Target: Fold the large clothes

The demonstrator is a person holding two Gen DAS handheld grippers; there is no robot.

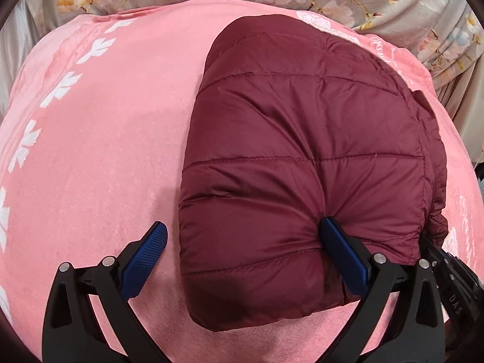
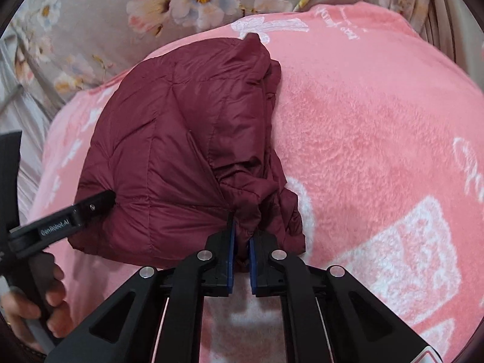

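Right hand-held gripper (image 2: 240, 242) nearly closed, blue pads pinching a bunched edge of the maroon quilted puffer jacket (image 2: 181, 151). Left hand-held gripper (image 1: 245, 249) spread wide, one finger pressing a dent into the jacket's near edge, other finger over the blanket, gripping nothing. Jacket folded into puffy bundle, shiny stitched panels, lying on fuzzy pink blanket (image 1: 106, 151). Floral grey fabric (image 2: 90, 30) behind.

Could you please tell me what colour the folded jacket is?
Dark maroon jacket, shown best in the left wrist view.
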